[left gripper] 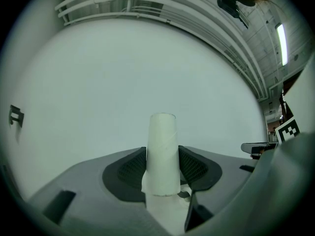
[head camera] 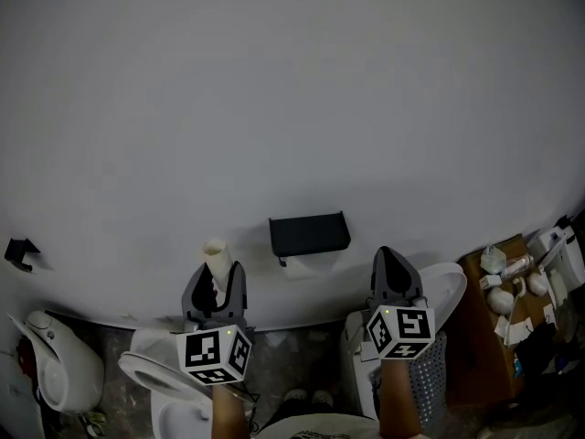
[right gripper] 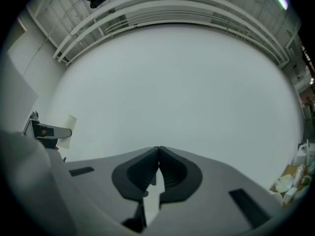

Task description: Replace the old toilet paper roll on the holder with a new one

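An empty, pale cardboard toilet paper tube [head camera: 216, 258] [left gripper: 162, 146] stands upright between the fingers of my left gripper [head camera: 217, 282] [left gripper: 163, 168], which is shut on it. It is held near the white wall, left of the black wall-mounted holder [head camera: 309, 234] [left gripper: 258, 148] [right gripper: 48, 132]. My right gripper [head camera: 394, 269] [right gripper: 158, 154] hangs to the right of the holder, shut, with nothing between its pads. No full roll shows in any view.
A white toilet [head camera: 164, 387] and another white fixture [head camera: 59, 364] stand at lower left. A further white toilet [head camera: 446, 291] sits at lower right beside a brown box [head camera: 484, 327] of small clutter. A black hook [head camera: 20, 252] [left gripper: 16, 116] is fixed to the wall far left.
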`<action>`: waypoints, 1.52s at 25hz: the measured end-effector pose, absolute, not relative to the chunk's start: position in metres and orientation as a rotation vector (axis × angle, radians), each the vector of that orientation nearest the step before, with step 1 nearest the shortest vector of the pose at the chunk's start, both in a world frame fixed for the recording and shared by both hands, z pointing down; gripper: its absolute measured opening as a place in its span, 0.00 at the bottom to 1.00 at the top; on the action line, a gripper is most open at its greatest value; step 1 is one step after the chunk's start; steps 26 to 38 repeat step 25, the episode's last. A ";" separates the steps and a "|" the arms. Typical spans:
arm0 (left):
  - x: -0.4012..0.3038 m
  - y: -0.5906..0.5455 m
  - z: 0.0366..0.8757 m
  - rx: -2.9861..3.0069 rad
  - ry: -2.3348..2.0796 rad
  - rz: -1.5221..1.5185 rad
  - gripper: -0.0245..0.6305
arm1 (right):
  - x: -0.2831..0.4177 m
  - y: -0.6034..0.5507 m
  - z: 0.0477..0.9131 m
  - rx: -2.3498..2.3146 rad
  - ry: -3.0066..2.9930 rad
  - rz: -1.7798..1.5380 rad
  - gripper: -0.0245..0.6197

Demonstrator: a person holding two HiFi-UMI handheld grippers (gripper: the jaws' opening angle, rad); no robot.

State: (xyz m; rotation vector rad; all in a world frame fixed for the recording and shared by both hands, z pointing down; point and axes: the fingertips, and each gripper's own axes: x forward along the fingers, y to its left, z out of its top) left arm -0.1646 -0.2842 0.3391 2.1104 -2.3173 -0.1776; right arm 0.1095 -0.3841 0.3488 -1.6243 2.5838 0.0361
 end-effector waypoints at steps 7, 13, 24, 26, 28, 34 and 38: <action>-0.164 -0.284 0.339 2.112 -2.317 -0.179 0.35 | 0.111 -0.384 0.350 -1.629 2.588 0.039 0.02; -0.163 -0.283 0.338 2.114 -2.322 -0.175 0.35 | 0.112 -0.383 0.353 -1.638 2.589 0.031 0.02; -0.159 -0.283 0.341 2.118 -2.313 -0.172 0.35 | 0.113 -0.380 0.354 -1.643 2.586 0.027 0.02; -0.159 -0.283 0.341 2.118 -2.313 -0.171 0.35 | 0.113 -0.380 0.354 -1.644 2.586 0.026 0.03; -0.159 -0.283 0.341 2.118 -2.313 -0.171 0.35 | 0.113 -0.380 0.354 -1.644 2.586 0.026 0.03; -0.159 -0.283 0.341 2.118 -2.313 -0.171 0.35 | 0.113 -0.380 0.354 -1.644 2.586 0.026 0.03; -0.159 -0.283 0.341 2.118 -2.313 -0.171 0.35 | 0.113 -0.380 0.354 -1.644 2.586 0.026 0.03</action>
